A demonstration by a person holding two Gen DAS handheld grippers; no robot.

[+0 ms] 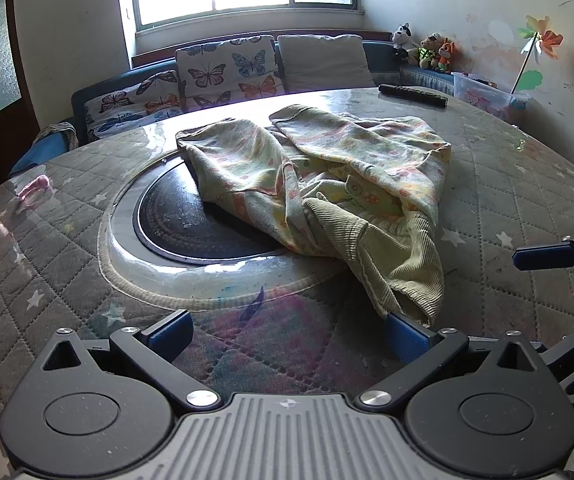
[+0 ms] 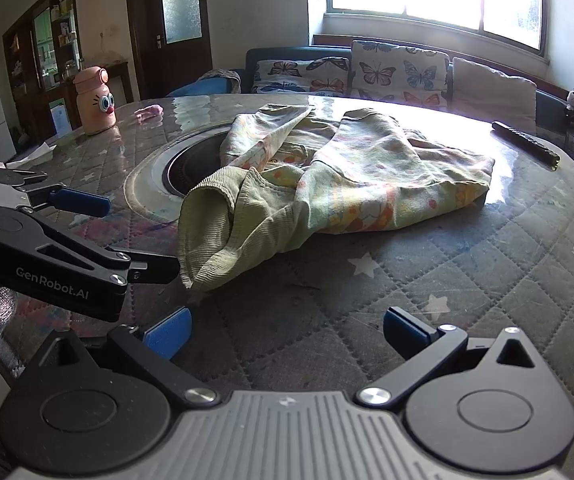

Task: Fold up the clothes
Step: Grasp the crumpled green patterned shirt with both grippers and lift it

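Beside the round black hotplate (image 1: 203, 224) sunk in the middle of the quilted, star-patterned grey worktop (image 1: 507, 184), partly lying over its far edge, rests the pale green and yellow printed cotton garment with a ribbed olive waistband (image 1: 319, 184). It is a crumpled heap: two leg-like tubes splay away from the hotplate toward the window, and the ribbed band droops toward the near rim of the worktop. No neat fold shows anywhere, so folding looks barely begun; spreading the cloth flat, aligning the legs and doubling it over all seem left to do.

The left hand-held gripper (image 1: 287, 334) sits low on the near side of the hotplate, its blue-padded fingers spread wide, the right pad just touching or nearly touching the ribbed band's lowest corner, holding nothing. The right hand-held gripper (image 2: 287, 330) is likewise spread apart and empty, near that same corner.

A long dark remote control (image 1: 413, 95) lies beyond the garment, well clear of the hotplate.
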